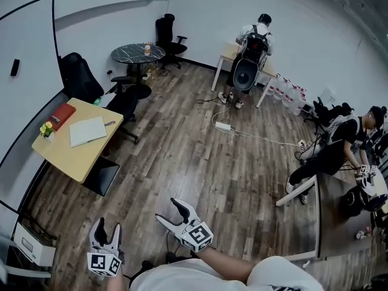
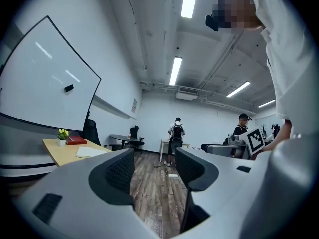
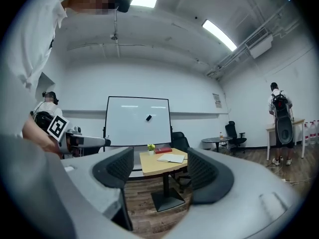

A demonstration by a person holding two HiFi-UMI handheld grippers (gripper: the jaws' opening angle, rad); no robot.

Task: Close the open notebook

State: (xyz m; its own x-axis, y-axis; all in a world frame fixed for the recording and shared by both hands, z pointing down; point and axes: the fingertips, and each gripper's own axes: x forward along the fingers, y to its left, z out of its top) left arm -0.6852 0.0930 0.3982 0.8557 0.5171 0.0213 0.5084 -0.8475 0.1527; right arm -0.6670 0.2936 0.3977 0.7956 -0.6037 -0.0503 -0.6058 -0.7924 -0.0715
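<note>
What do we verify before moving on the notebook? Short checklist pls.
1. Notebook found, lying open on table: ok.
2. Left gripper fingers apart, nothing between: ok.
3. Right gripper fingers apart, nothing between: ok.
4. Notebook within reach: not ok, table stands well across the floor.
5. Red book apart from notebook: ok.
6. Pen off the notebook's edge: cannot tell.
</note>
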